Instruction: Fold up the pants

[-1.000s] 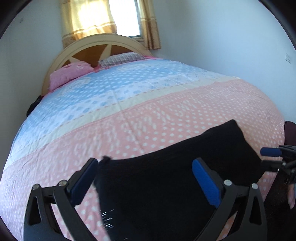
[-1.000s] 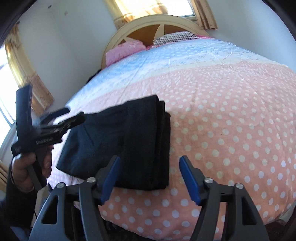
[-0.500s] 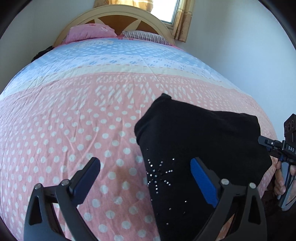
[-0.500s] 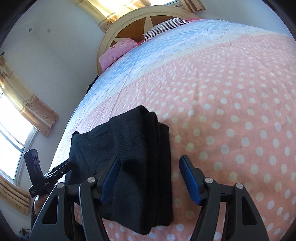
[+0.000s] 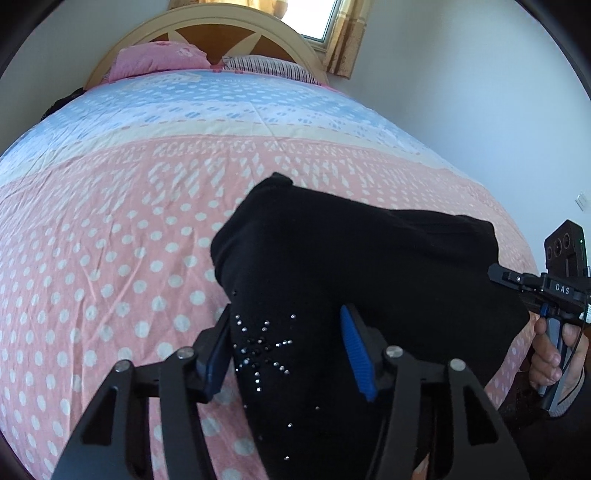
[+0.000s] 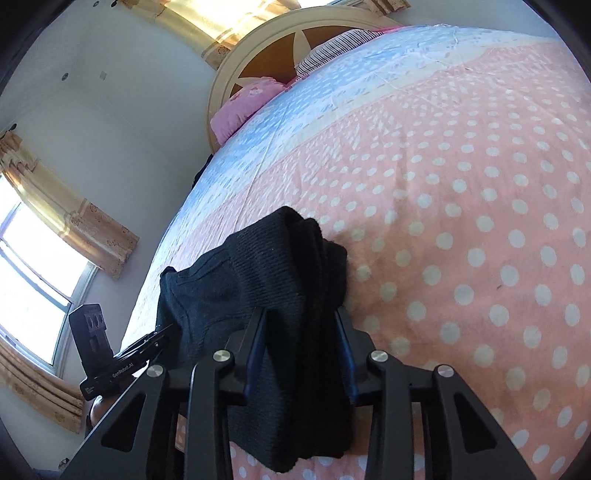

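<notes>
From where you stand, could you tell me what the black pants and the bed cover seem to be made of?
The black pants look like a soft, matte knit, going by the fine ribbing; small shiny studs, perhaps rhinestones, form a star on them. The bed cover looks like thin printed woven cloth, possibly cotton: it is matte with small creases.

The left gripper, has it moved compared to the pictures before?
Yes. The left gripper has come down and in over the black pants, away from the headboard, and its jaws have just been closing, with the rhinestone-decorated fabric between them.
</notes>
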`<state>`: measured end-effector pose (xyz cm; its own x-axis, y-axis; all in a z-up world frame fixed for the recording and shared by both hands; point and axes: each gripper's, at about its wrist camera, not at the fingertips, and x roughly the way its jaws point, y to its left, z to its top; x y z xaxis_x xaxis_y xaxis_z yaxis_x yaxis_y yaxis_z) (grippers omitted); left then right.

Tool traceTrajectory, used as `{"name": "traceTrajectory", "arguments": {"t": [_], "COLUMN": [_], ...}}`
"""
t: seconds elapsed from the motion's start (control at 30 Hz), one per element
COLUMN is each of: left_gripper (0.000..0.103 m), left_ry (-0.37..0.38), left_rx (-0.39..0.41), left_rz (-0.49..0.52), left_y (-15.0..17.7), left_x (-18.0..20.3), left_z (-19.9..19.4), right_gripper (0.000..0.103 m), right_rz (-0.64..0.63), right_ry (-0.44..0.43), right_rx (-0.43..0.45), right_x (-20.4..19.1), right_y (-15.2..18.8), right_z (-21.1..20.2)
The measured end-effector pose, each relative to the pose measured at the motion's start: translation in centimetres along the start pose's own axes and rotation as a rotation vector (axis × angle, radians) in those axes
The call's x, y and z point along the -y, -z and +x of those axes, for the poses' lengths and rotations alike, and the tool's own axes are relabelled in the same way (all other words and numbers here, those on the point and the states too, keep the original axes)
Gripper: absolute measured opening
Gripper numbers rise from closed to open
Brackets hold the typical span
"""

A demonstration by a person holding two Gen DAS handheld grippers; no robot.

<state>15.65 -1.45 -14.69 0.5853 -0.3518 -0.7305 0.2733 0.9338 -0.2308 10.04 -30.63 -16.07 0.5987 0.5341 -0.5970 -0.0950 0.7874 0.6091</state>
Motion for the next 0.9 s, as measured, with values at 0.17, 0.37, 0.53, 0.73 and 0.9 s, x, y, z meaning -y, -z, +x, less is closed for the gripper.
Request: {"name": "traceTrajectory", "arguments": {"t": [0.17,0.37,0.53,0.73,0.9], "left_gripper": [0.039,0.02,0.018,0.016,0.015], "left_ry": [0.0,-0.03,-0.025,-0.016,-0.015], "left_rx": [0.014,0.042,0.066,0.091,0.113], "left_rz": [0.016,0.066,0.068,0.063,0.028], "left_y": [0.1,0.2,0.4,0.5,0.4], "left_x": [0.2,1.0,0.8,0.6,-0.7], "left_z": [-0.5,-1.6,-3.0,-4.3,-5.6], "right_gripper": [0.031,0.028,0.027,0.027,0.027], "right_rz": [-0.034,-0.102,-0.149,-0.177,-0.222], "right_ry": [0.006,0.026,0.033,0.051,0.042], "right_rx": [0.01,0.04,0.058,0.05,0.031], "right_x": [-0.8,-3.0,-5.0,-6.0,-7.6], "right_y": [0.2,0.0,-0.4,-1.2,-2.2], "right_z": [-0.3,-1.0,-1.6,-1.4,-0.4]}}
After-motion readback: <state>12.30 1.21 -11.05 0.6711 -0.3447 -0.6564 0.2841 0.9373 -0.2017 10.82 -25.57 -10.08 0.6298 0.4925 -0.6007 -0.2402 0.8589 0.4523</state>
